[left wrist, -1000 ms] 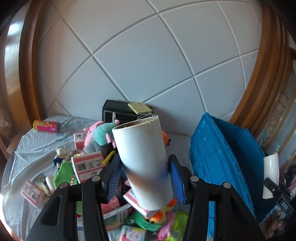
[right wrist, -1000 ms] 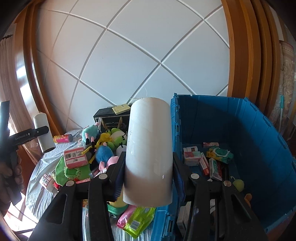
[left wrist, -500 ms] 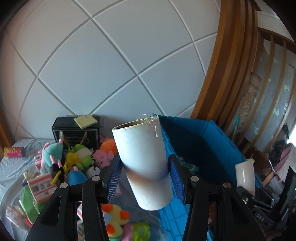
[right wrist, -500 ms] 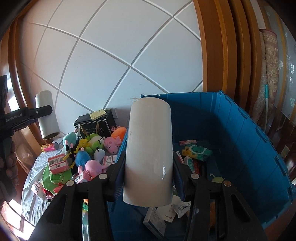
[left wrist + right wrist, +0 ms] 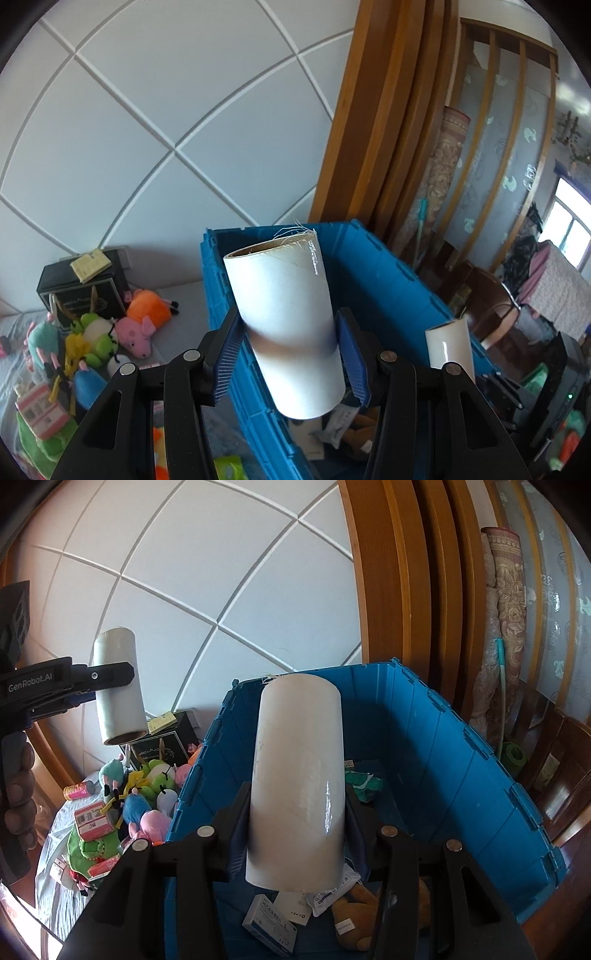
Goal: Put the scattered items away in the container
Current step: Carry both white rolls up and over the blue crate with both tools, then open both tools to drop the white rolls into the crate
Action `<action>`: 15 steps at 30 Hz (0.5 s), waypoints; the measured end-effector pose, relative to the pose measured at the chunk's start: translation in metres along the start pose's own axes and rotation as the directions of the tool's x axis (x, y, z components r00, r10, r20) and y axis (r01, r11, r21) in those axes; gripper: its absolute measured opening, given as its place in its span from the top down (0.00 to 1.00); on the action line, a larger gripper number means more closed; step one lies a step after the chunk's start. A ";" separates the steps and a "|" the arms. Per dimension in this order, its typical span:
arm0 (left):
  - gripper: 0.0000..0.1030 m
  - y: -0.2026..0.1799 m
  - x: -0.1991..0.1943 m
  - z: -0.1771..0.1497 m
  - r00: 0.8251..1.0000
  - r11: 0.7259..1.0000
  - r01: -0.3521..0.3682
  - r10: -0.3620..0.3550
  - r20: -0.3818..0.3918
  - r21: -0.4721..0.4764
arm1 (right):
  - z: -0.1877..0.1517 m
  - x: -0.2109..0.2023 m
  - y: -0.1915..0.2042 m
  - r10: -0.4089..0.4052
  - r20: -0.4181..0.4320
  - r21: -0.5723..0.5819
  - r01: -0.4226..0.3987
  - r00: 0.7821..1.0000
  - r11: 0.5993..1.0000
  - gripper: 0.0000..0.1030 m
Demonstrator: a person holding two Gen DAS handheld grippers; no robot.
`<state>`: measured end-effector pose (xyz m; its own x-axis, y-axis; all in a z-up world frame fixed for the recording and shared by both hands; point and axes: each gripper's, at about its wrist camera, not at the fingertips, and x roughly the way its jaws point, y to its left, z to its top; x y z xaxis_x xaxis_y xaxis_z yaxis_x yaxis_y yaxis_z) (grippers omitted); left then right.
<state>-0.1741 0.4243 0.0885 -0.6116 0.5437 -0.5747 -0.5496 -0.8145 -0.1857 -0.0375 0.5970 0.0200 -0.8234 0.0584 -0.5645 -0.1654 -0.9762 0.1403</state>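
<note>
Rolls are held one in each gripper, and both have been carried, over the last second, from above the heap of toys to the blue crate; the crate, seen only edge-on from the left wrist a second ago, now fills the middle of both views. By this it is judged that the carry is nearly done and that release is the step in hand. The left gripper is closed on a white roll, whose frayed cardboard end points up and whose lower end hangs over the crate's near wall, just inside it. The blue pads are pressed against the roll's sides, low on its length, and the roll is tilted. The right gripper is clamped on a glossy roll, held upright well over the crate's interior, above boxes and a brown plush already lying there. Many toys and packets are left on the bed beside the crate, so much of the tidying is judged to remain.
</note>
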 end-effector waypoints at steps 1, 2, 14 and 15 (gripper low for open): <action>0.52 -0.005 0.004 0.002 1.000 1.000 0.006 -0.006 -0.004 0.010 | 0.001 0.000 -0.003 -0.007 0.002 0.004 0.007 1.000 1.000 0.57; 0.52 -0.009 0.008 0.003 1.000 1.000 0.011 -0.011 -0.009 0.017 | 0.002 0.001 -0.006 -0.014 0.005 0.007 0.014 1.000 1.000 0.57; 0.52 -0.049 0.048 0.018 0.996 0.993 0.077 -0.073 -0.047 0.084 | 0.019 0.015 -0.035 -0.078 0.005 0.038 0.078 0.997 0.996 0.57; 0.52 -0.052 0.051 0.020 0.996 0.993 0.083 -0.079 -0.049 0.089 | 0.021 0.016 -0.037 -0.081 0.005 0.041 0.081 0.997 0.996 0.57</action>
<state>-0.1878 0.4989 0.0847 -0.5375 0.5957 -0.5969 -0.6472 -0.7452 -0.1608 -0.0565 0.6385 0.0227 -0.8097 0.1387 -0.5702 -0.2538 -0.9589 0.1272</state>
